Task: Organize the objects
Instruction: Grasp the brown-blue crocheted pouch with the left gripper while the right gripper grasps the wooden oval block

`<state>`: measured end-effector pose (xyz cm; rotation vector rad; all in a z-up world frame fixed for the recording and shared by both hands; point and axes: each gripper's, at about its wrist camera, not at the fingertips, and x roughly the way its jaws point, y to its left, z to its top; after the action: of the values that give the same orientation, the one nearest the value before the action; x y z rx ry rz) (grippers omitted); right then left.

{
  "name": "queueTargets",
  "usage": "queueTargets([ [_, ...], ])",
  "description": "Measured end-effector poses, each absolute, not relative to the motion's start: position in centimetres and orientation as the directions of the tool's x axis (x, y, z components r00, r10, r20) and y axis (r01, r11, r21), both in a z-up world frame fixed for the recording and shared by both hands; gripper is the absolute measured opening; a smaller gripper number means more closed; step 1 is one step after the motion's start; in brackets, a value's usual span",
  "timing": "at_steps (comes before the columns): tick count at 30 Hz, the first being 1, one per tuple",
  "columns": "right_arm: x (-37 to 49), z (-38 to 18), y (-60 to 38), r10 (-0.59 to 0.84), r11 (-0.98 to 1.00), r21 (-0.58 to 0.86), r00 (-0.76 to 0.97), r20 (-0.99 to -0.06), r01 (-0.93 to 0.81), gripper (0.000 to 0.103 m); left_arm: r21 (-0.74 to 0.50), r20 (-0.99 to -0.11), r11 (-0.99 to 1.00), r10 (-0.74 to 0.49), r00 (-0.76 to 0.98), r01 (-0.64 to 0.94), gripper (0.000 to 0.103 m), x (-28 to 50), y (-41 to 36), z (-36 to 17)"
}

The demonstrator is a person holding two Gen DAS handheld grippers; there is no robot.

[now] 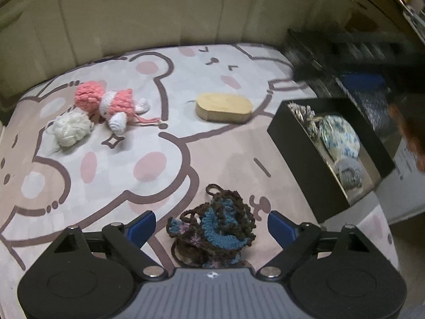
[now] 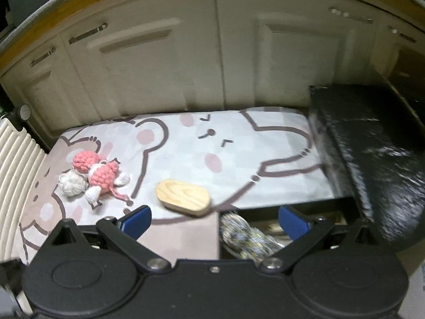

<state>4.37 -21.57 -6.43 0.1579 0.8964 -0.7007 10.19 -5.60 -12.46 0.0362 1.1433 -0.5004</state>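
Your wide-open, empty left gripper [image 1: 211,227] straddles the loose brown-and-blue crocheted yarn piece [image 1: 216,226]; a shallow pinch may snag only its trailing strands.

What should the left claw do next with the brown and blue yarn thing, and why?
Probably lower a little and close. The left gripper has its jaws open on either side of the brown and blue crochet piece, not pressing it yet. The black box beside it already holds other yarn items.
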Motion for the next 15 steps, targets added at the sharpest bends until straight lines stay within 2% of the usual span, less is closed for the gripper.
queueTargets([
  [6,8.2,-7.8,-22.7,-0.437,0.772,-0.082,0.432,-0.789,0.631,0.103,-0.21,-0.892,0.866,-0.36,0.275,0.453,0.089,10.6,-6.4,-13.9],
  [15,13.0,-11.9,-24.8,-0.382,0.775,-0.052,0.402,-0.832,0.63,0.101,-0.148,-0.931,0.821,-0.303,0.202,0.551,0.084,10.9,-7.8,-16.7],
])
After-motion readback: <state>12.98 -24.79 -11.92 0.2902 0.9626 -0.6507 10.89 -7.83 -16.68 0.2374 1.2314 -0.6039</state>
